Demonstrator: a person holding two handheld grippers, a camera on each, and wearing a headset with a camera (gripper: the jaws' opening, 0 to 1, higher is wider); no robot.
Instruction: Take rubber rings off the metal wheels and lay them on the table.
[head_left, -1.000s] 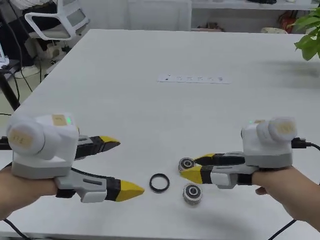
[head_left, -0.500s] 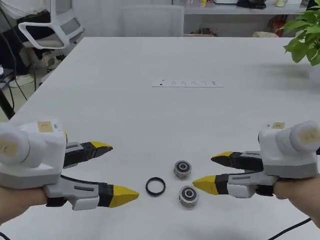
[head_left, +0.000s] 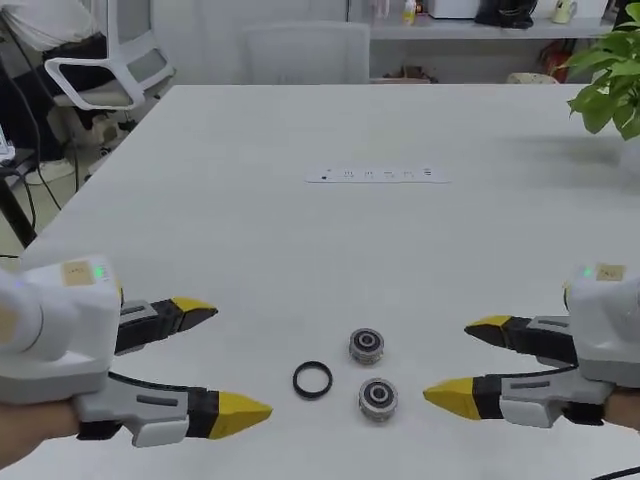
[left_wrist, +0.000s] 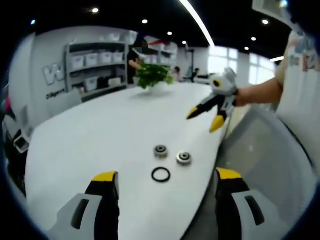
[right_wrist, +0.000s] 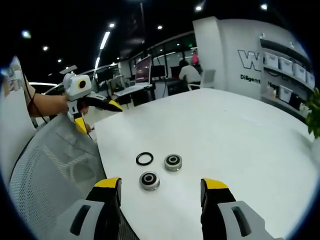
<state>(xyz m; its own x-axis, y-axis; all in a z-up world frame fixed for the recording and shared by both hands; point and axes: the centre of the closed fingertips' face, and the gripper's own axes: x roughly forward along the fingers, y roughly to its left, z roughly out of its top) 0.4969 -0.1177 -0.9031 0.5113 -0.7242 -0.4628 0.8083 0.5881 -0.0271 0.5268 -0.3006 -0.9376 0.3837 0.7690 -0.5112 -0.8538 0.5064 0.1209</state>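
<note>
Ring (head_left: 312, 380) of black rubber lay flat on the bench (head_left: 300, 230), just beside the far wheel (head_left: 366, 345) and near wheel (head_left: 378, 396), touching neither. Left tongs (head_left: 233, 358) and right tongs (head_left: 453, 362) hovered on either side, both spread apart, holding nothing.

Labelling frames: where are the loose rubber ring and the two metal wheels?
rubber ring (head_left: 296, 381), head view, left side of band.
far wheel (head_left: 367, 345), head view, its hub.
near wheel (head_left: 378, 396), head view, its hub.
</note>
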